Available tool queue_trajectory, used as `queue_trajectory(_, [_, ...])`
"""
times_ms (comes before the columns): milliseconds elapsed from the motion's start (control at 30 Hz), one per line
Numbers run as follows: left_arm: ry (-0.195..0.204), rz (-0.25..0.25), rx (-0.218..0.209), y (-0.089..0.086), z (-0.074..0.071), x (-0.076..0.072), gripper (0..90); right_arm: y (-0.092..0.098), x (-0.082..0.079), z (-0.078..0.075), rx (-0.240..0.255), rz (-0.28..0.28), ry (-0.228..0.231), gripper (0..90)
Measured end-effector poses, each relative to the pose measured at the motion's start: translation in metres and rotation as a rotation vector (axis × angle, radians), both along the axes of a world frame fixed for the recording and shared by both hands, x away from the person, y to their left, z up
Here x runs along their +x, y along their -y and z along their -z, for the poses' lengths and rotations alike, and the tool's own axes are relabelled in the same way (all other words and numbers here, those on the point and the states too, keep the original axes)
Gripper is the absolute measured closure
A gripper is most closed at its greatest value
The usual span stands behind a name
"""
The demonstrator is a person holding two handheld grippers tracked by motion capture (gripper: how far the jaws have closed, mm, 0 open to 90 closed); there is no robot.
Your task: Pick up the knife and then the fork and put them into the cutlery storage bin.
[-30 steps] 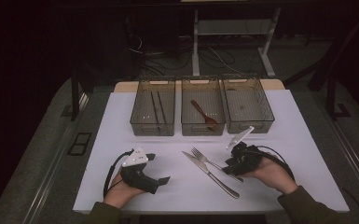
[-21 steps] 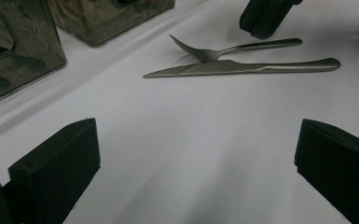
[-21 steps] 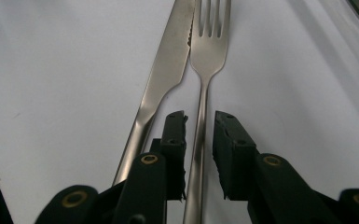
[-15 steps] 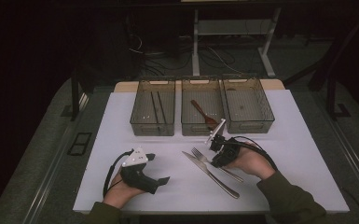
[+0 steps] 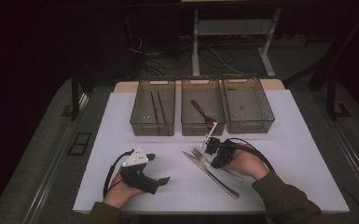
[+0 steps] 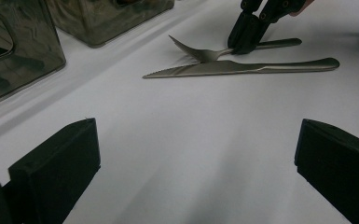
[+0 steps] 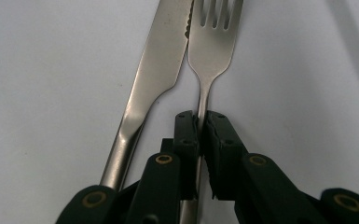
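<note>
A metal fork [image 7: 213, 28] and a knife [image 7: 161, 56] lie side by side on the white table [image 5: 284, 154], tines and blade toward the bins. My right gripper [image 7: 201, 121] has just been closing, and its pads press on the fork's thin neck. From above, the fork [image 5: 198, 153] and knife [image 5: 214, 177] lie slantwise at the centre, with the right gripper [image 5: 213, 156] over the fork. My left gripper [image 5: 161, 181] rests on the table at the front left. Its jaws stand wide apart with nothing between them, and it faces the fork [image 6: 200, 53] and knife [image 6: 242, 67].
Three clear bins stand in a row at the back. The left bin [image 5: 137, 119] holds dark chopsticks, the middle bin [image 5: 203, 127] a reddish-brown spoon, and the right bin [image 5: 265, 109] looks bare. Dark floor and a stand's legs lie beyond the table.
My right gripper has moved left, from beside the cutlery onto the fork, and its jaws have closed on the fork's neck. The left hand has stayed put.
</note>
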State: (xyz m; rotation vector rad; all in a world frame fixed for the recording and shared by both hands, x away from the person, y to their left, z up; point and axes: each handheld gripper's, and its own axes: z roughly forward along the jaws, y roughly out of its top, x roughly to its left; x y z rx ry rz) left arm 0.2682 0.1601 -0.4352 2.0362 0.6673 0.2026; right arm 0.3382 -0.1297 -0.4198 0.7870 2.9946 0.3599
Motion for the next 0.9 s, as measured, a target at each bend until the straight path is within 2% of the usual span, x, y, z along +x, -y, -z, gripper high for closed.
queue_trajectory(67, [0.001, 0.001, -0.001, 0.0, 0.0, 0.0, 0.0, 0.0, 0.0, 0.0, 0.0, 0.015, -0.004, 83.9])
queue_trajectory(267, [0.002, 0.001, -0.001, -0.001, 0.0, 0.0, 0.0, 0.003, 0.001, 0.0, 0.006, 0.013, 0.005, 84.2])
queue_trajectory(433, [0.003, 0.001, -0.001, -0.001, 0.0, 0.0, 0.0, 0.009, 0.003, -0.002, 0.039, 0.021, 0.007, 84.2])
queue_trajectory(633, [0.002, 0.0, -0.004, -0.001, 0.0, 0.0, 0.0, 0.023, 0.006, -0.008, 0.094, 0.037, 0.026, 84.2])
queue_trajectory(900, [0.004, 0.001, -0.006, -0.002, -0.001, 0.0, 0.0, 0.045, 0.01, -0.023, 0.204, 0.09, 0.077, 84.3])
